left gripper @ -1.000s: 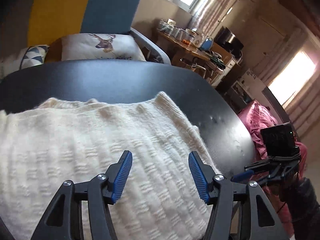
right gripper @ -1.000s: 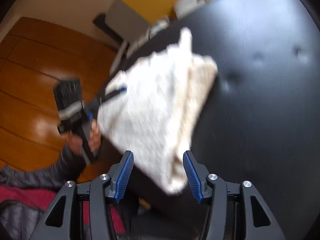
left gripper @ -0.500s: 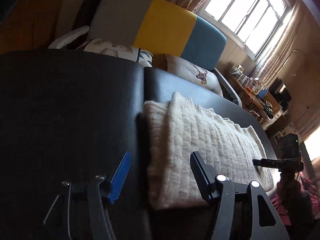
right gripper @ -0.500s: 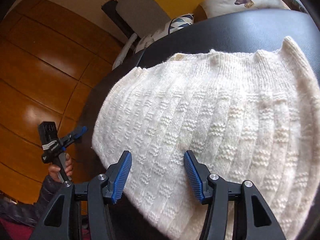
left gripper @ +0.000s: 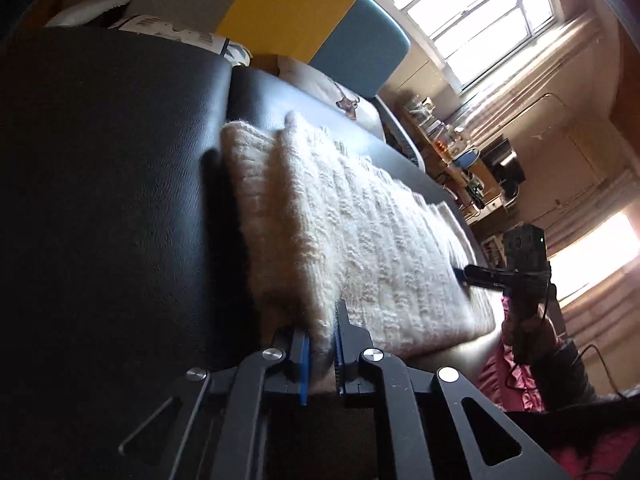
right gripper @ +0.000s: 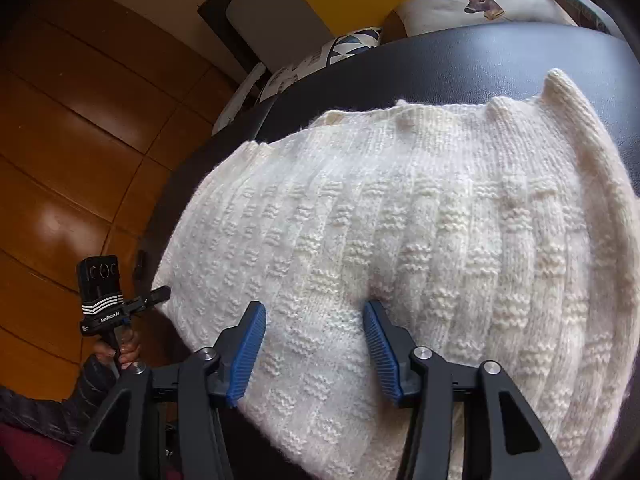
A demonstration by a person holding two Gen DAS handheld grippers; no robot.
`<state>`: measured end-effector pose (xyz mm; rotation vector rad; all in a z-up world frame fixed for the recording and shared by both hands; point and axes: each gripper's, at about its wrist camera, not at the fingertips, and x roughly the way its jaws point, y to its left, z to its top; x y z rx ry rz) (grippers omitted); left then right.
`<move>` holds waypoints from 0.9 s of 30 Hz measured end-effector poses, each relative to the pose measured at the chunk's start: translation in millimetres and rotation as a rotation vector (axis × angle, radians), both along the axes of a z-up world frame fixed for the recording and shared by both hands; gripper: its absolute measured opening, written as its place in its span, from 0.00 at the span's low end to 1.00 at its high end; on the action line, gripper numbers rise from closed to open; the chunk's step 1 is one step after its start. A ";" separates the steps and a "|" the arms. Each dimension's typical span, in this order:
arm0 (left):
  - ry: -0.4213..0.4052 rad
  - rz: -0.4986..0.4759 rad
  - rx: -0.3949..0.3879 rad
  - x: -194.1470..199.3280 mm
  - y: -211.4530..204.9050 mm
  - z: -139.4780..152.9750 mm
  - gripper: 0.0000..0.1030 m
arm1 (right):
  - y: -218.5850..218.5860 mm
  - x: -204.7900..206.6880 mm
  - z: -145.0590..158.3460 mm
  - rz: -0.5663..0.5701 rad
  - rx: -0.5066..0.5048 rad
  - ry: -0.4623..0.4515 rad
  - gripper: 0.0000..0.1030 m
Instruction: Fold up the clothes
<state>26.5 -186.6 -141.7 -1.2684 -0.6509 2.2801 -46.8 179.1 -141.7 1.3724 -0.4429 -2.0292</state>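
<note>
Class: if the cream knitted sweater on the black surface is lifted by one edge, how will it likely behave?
Sweater: probably floppy; its pinched edge bunches between the closing left gripper pads. Likely light for its bulk, as the chunky knit looks airy. Unlikely to slip, since the fuzzy ribbed yarn should catch; its stacked layers may slide apart on the smooth surface.
</note>
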 end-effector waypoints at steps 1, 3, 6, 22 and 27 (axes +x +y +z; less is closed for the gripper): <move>-0.016 0.001 -0.011 6.0 2.1 -4.7 0.09 | -0.4 1.4 -0.4 0.007 0.010 0.014 0.46; -0.049 0.003 -0.033 17.8 6.4 -14.5 0.10 | -1.2 4.1 -1.2 0.021 0.031 0.040 0.46; -0.021 0.051 -0.016 23.2 0.5 -2.4 0.20 | -1.2 4.5 -2.4 0.020 0.029 0.050 0.47; -0.114 0.058 0.077 -68.2 -11.5 -14.3 0.60 | 3.1 4.2 -9.0 -0.012 -0.048 0.055 0.47; -0.089 0.055 0.072 -66.6 0.0 -8.1 0.19 | 2.1 4.2 -9.9 -0.009 -0.051 0.058 0.47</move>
